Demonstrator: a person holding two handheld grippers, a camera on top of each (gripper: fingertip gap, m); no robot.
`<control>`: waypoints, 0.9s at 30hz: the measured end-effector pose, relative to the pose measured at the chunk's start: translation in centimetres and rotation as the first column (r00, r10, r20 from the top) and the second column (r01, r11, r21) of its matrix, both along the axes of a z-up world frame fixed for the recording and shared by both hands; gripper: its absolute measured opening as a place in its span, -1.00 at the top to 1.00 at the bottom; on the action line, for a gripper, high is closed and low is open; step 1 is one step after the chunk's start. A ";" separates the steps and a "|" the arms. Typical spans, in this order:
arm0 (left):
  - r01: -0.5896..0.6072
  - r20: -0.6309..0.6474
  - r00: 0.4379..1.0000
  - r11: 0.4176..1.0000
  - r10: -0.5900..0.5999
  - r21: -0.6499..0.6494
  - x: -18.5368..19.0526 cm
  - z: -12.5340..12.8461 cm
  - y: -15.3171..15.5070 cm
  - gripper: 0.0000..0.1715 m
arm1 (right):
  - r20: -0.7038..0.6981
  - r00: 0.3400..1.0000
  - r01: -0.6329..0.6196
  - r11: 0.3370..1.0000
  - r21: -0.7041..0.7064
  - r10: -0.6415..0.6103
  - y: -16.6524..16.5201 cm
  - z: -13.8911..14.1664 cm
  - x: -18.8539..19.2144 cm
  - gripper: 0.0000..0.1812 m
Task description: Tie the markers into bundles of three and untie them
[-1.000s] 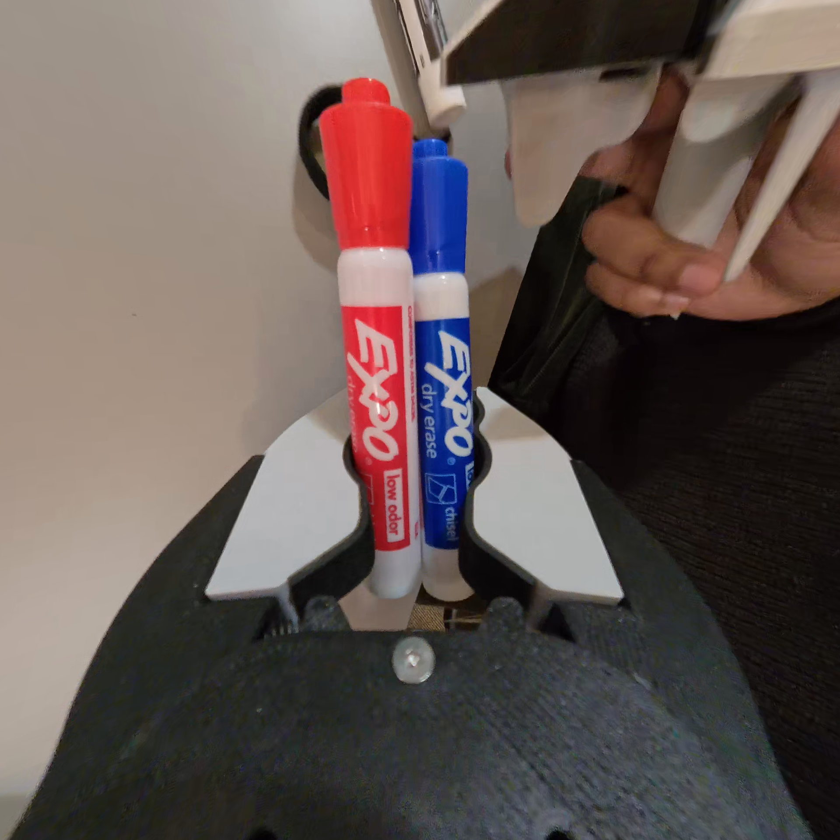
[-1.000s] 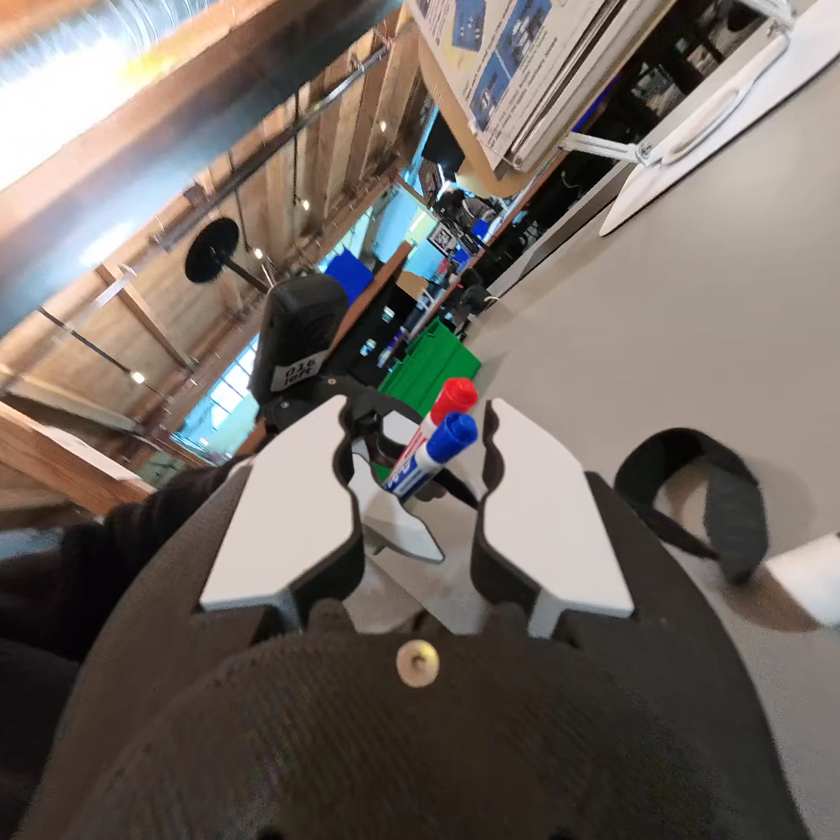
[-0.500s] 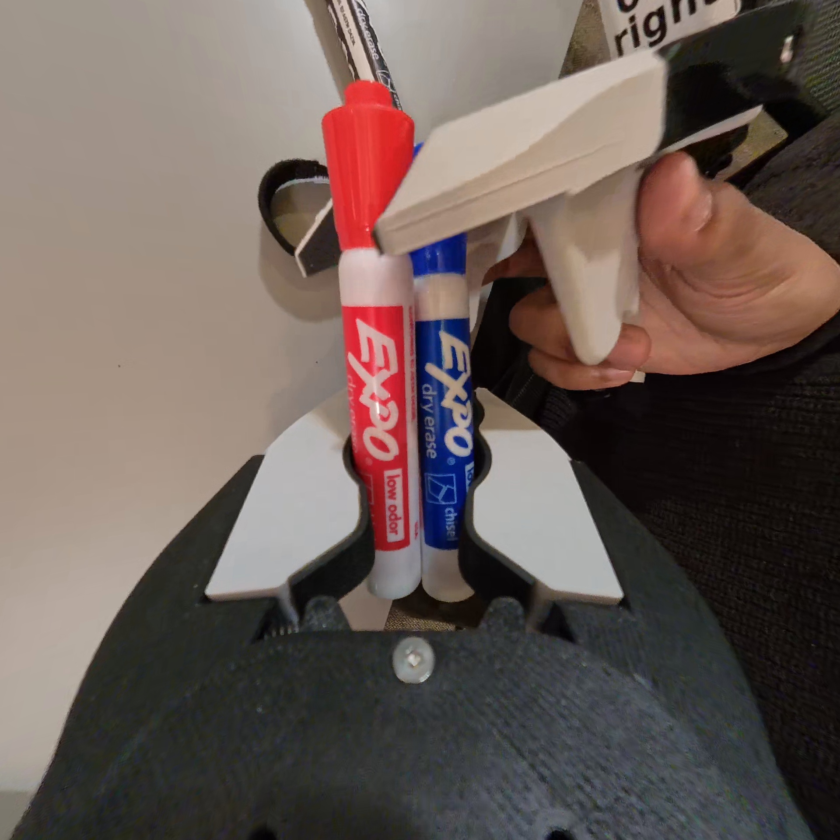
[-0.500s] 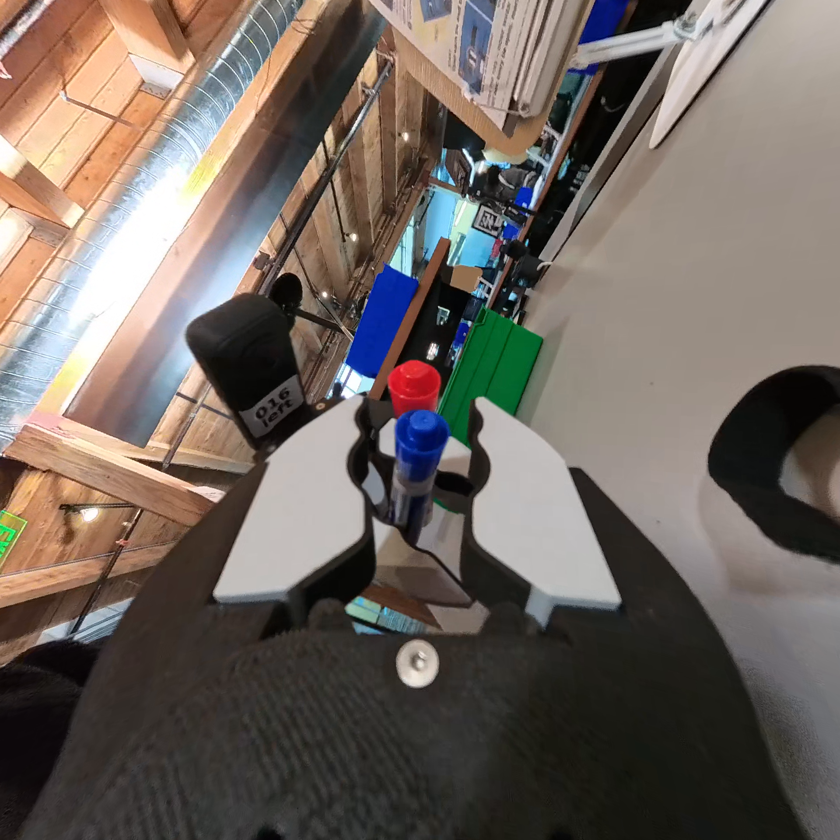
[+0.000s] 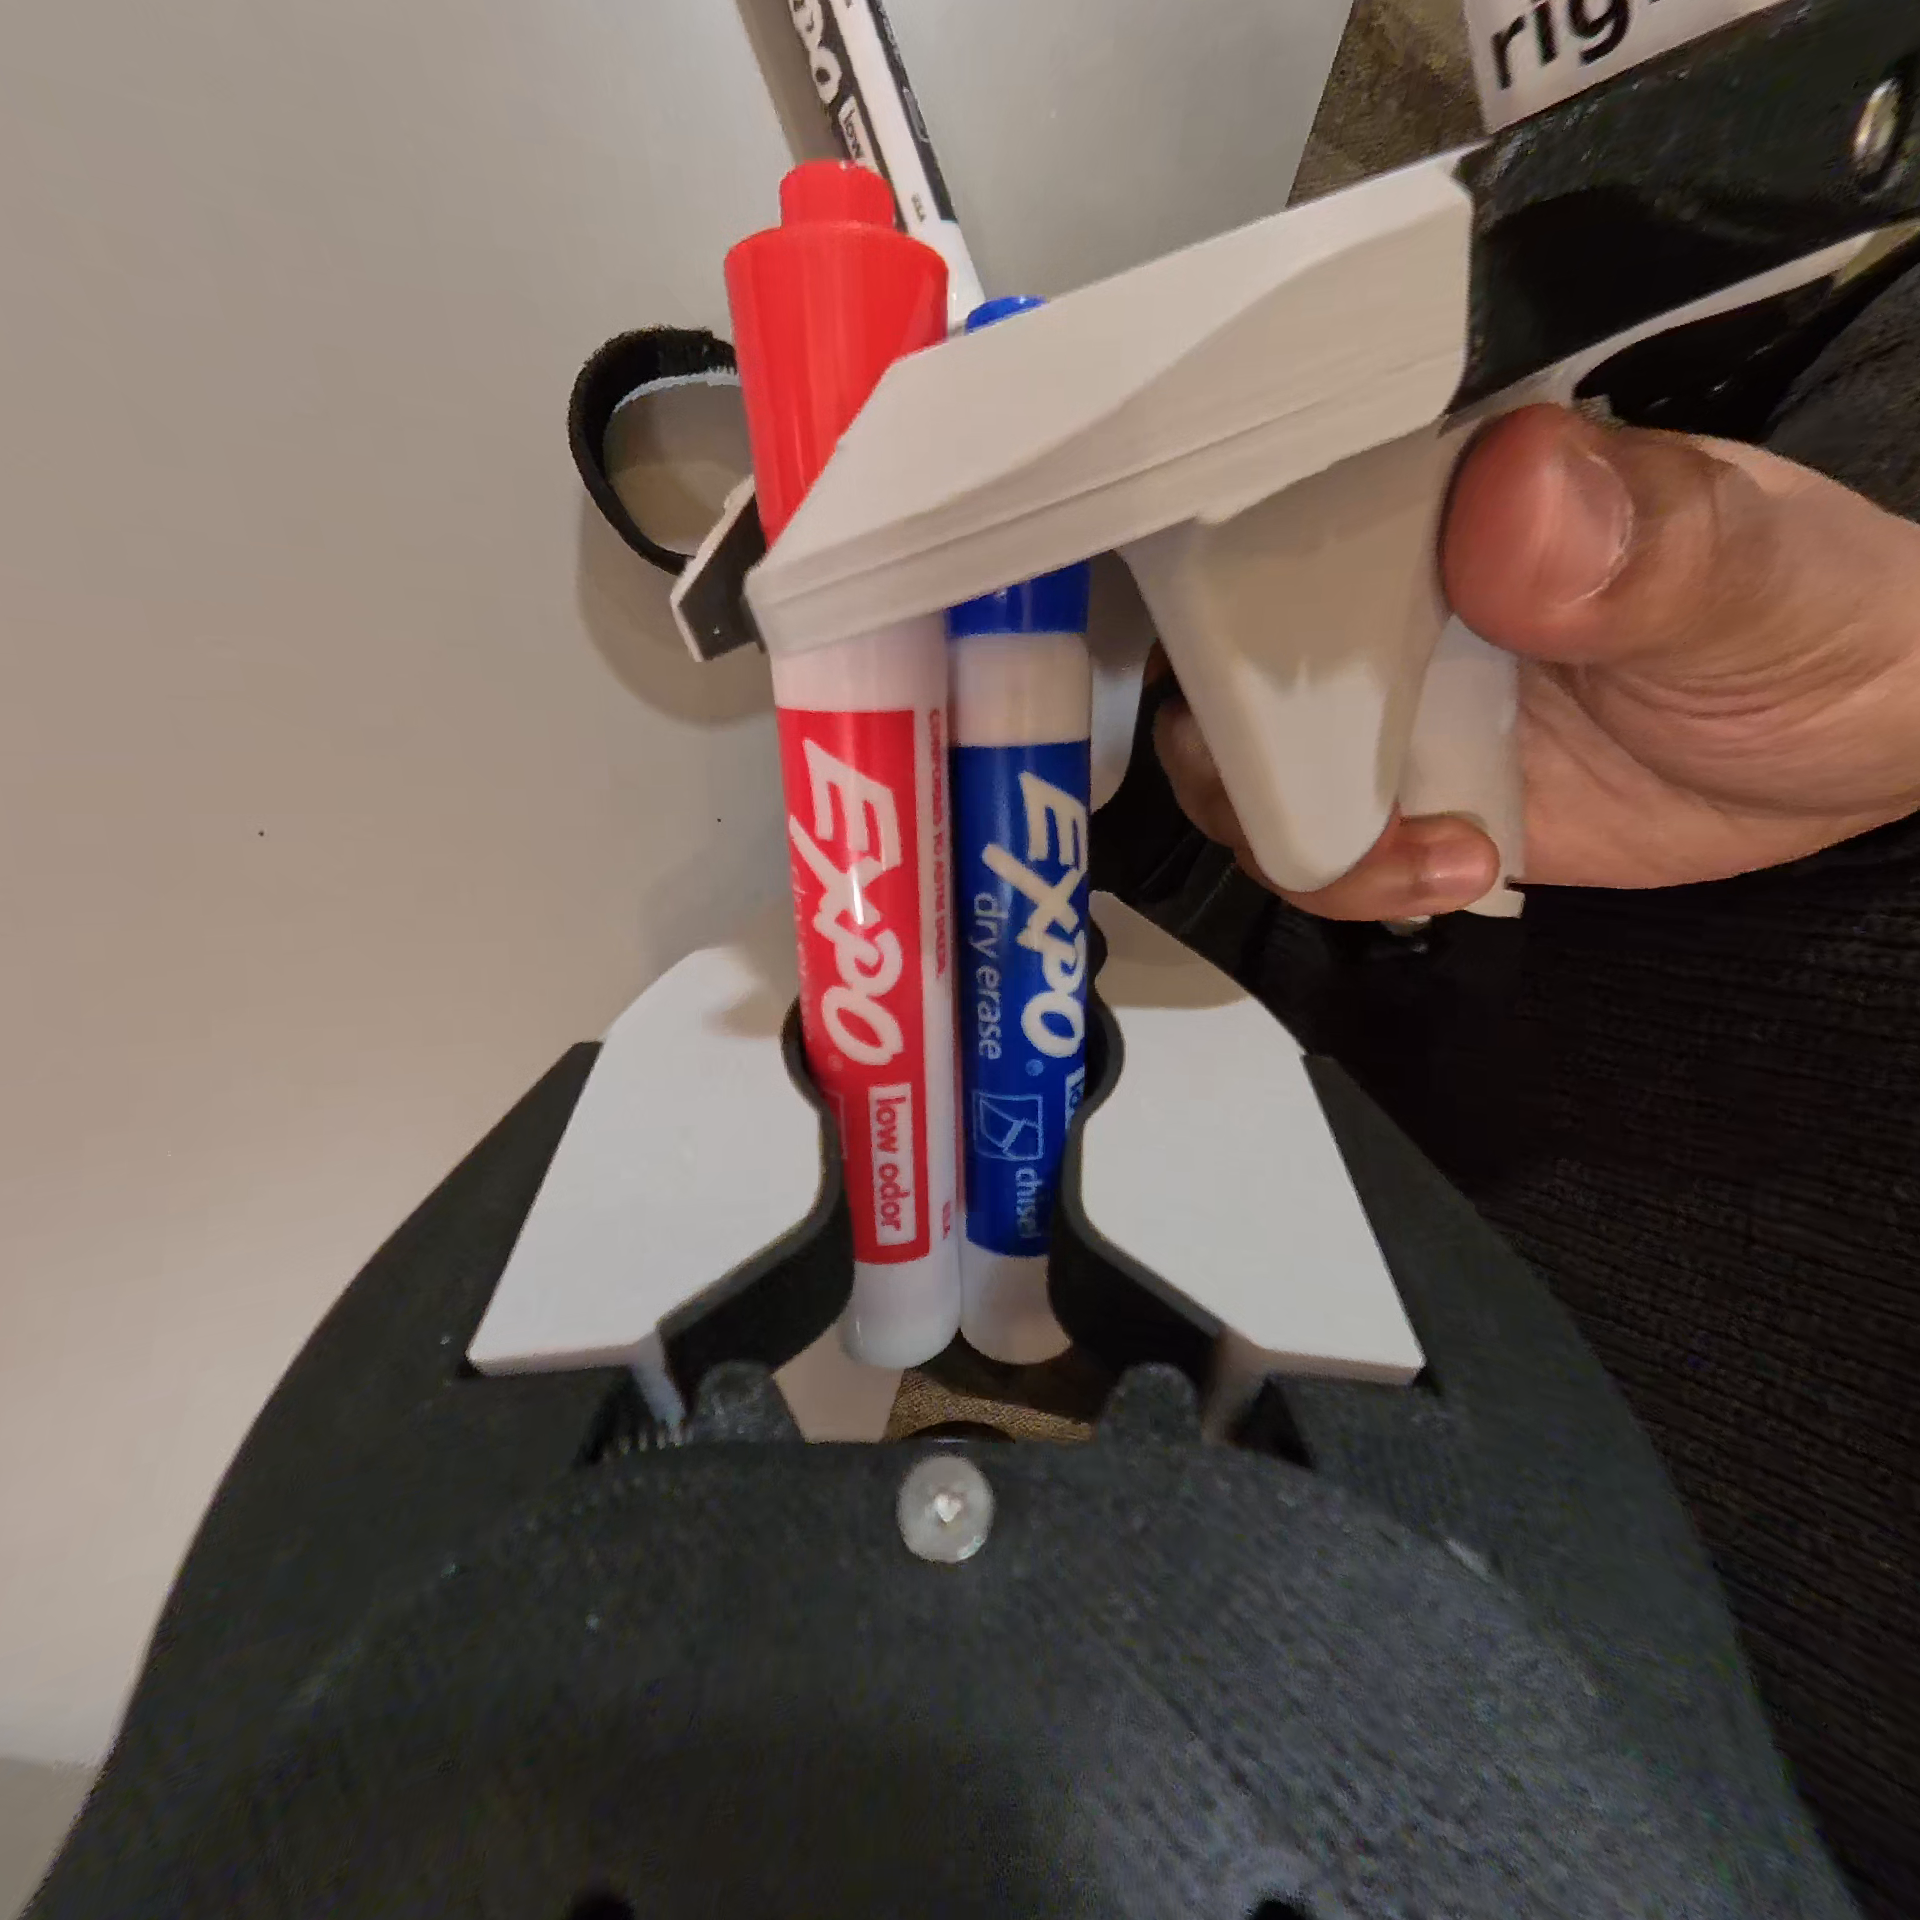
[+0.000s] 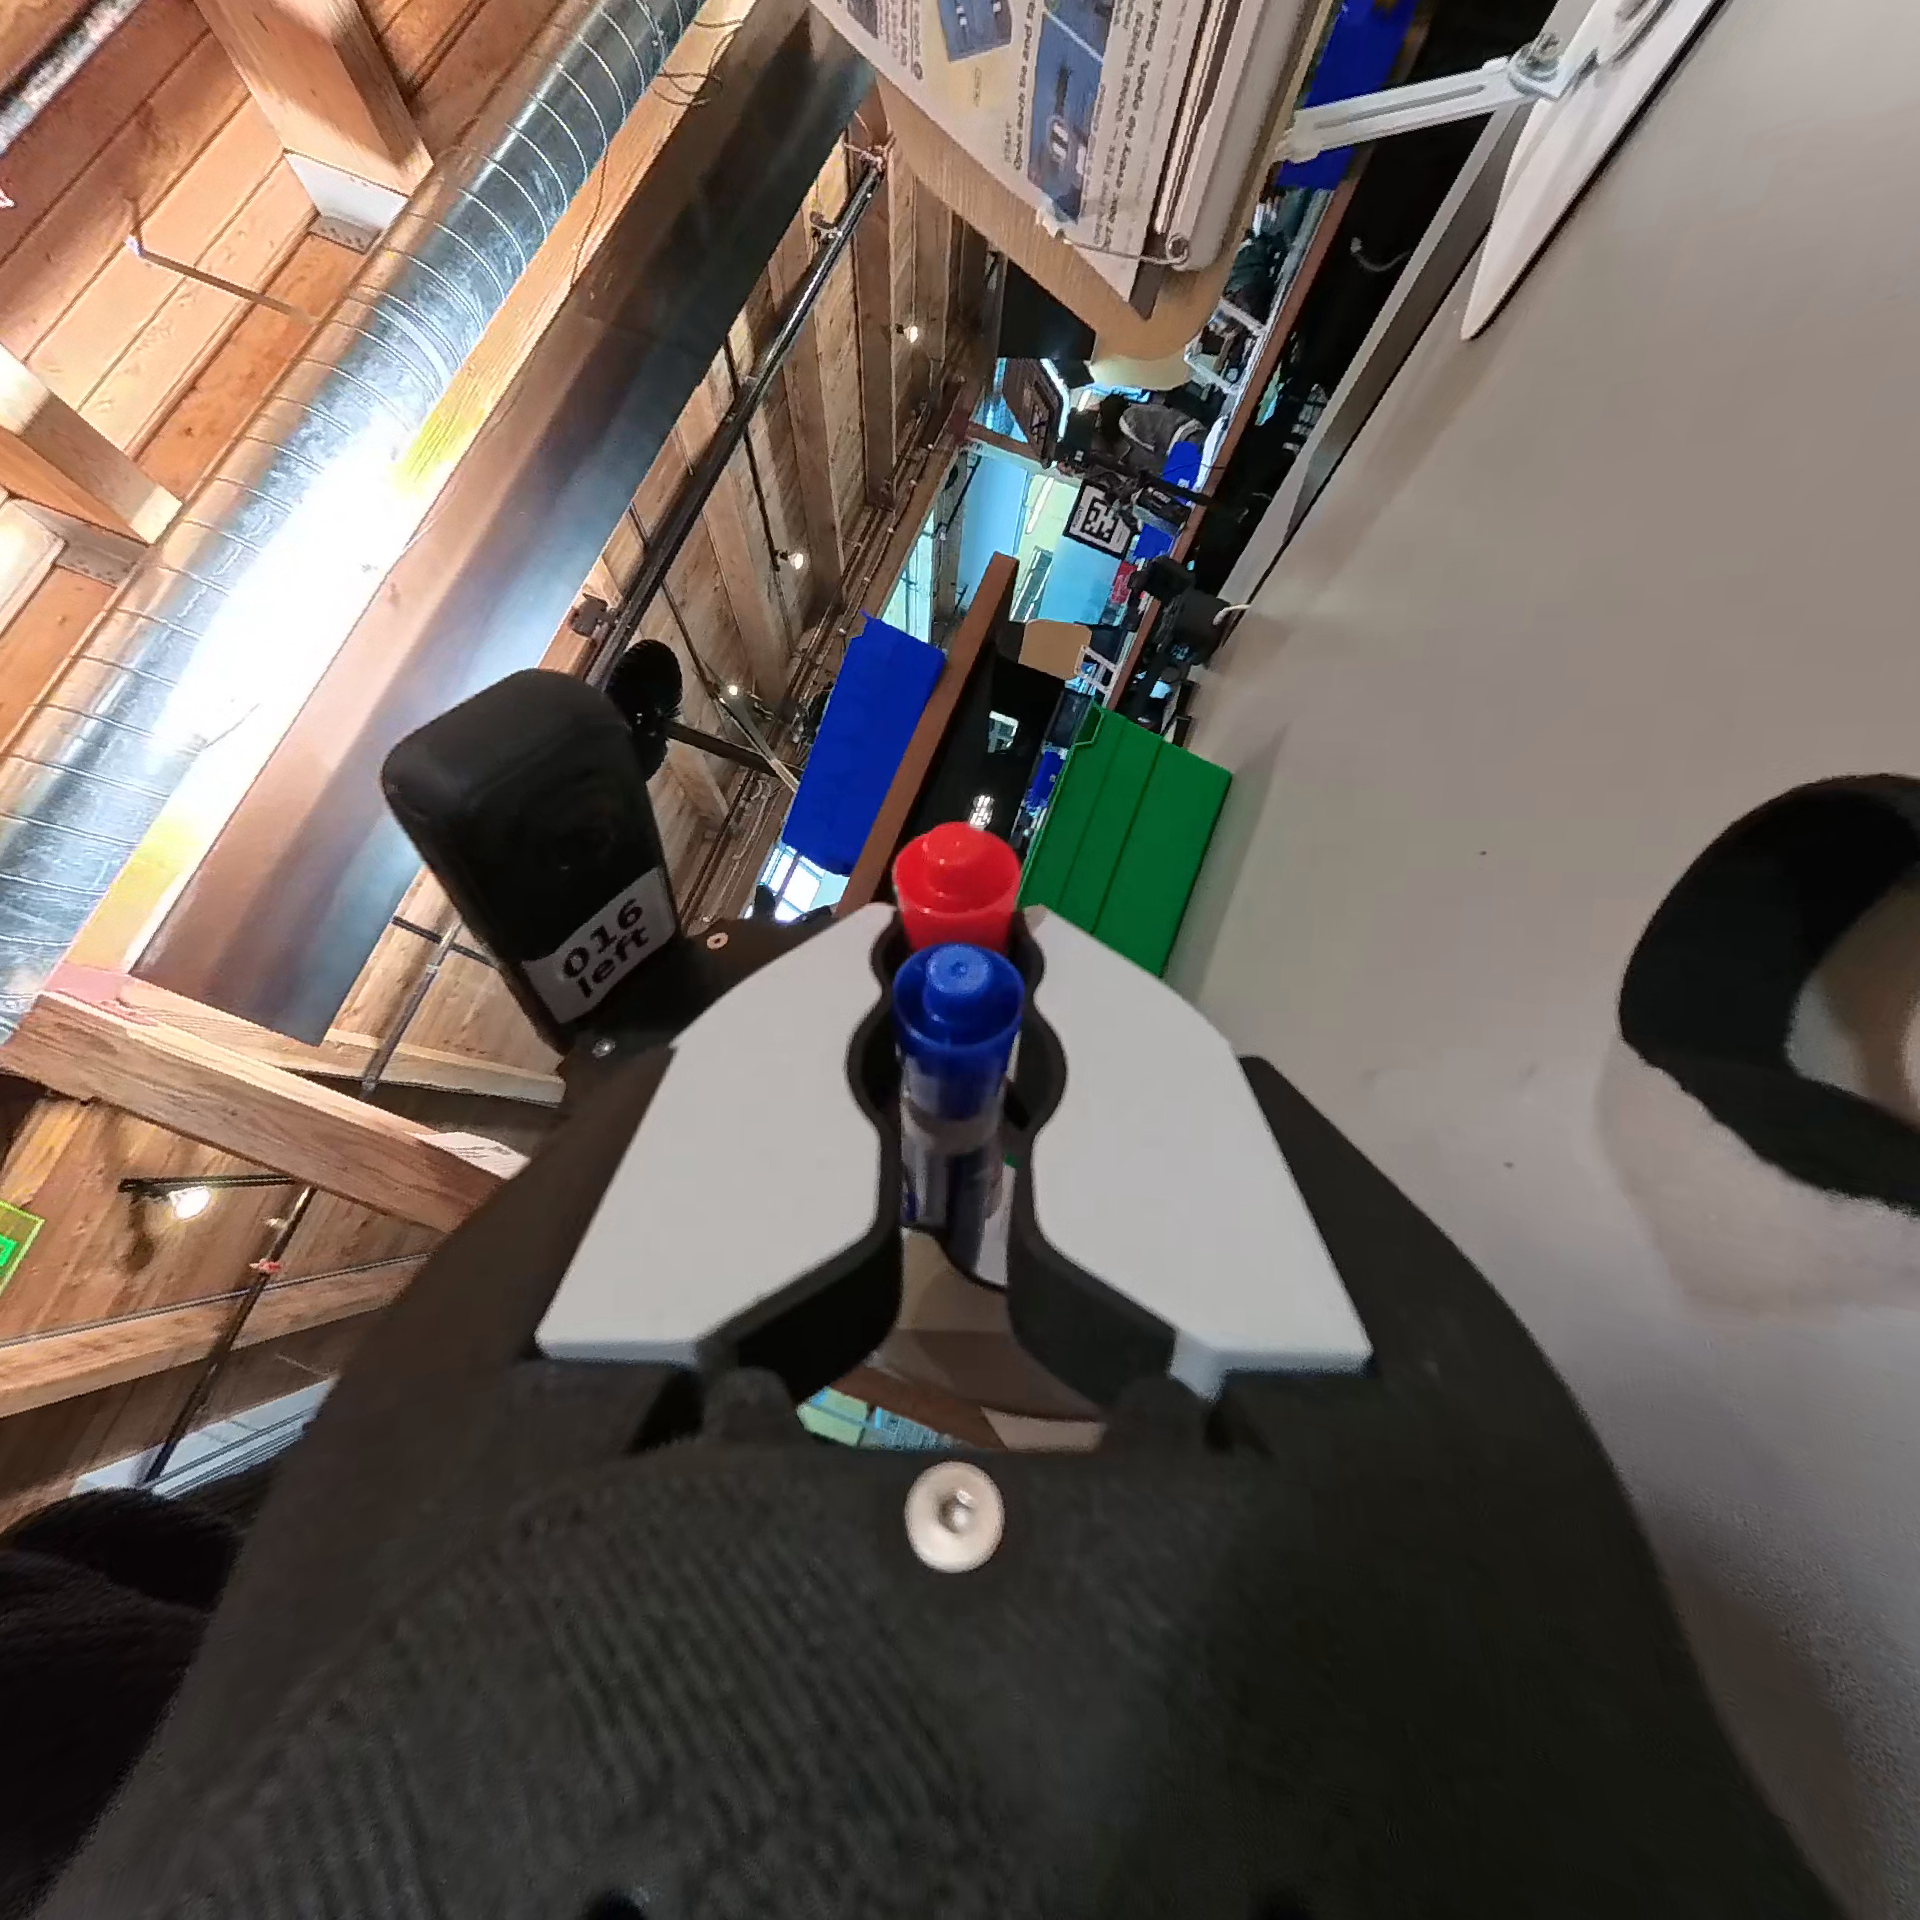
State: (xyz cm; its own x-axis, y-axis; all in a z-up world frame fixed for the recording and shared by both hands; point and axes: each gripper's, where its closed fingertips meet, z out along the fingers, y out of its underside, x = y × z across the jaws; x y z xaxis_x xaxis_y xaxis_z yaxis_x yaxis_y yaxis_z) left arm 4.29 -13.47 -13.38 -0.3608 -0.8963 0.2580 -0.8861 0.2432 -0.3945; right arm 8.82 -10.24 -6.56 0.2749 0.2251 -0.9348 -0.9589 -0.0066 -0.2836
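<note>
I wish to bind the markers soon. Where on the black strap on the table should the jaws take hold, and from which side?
Probably its curved band, from above: the black strap stands on edge in an open loop, so one jaw fits inside, one outside. The left gripper clamps the markers.

R tongs [image 5: 769, 582] block the marker caps; table [image 5: 312, 520] left of markers open, strap [image 5: 623, 416] & black marker [image 5: 883, 104] behind
</note>
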 end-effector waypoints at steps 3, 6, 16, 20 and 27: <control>0.016 0.006 1.000 0.999 -0.016 0.052 0.0 -0.4 0.3 0.48 | 0.022 1.000 0.016 1.000 -0.022 -0.016 0.0 -0.1 -0.1 0.80; 0.031 0.014 0.999 0.996 -0.033 0.089 0.0 -0.7 0.6 0.48 | 0.051 0.998 0.031 0.999 -0.043 -0.029 0.0 -0.1 -0.2 0.80; 0.079 0.017 0.996 0.980 -0.083 0.184 0.2 -1.2 1.1 0.71 | 0.064 0.997 0.058 0.995 -0.082 -0.053 -0.1 -0.4 -0.4 0.80; 0.086 -0.017 0.996 0.986 -0.085 0.145 0.0 -1.3 0.9 0.74 | 0.063 0.997 0.057 0.994 -0.091 -0.051 -0.1 -0.6 -0.3 0.80; 0.088 -0.069 0.994 0.996 -0.087 0.022 -0.8 -1.5 -0.1 0.74 | 0.046 0.999 -0.002 0.995 -0.097 0.006 -0.1 -1.1 -0.6 0.80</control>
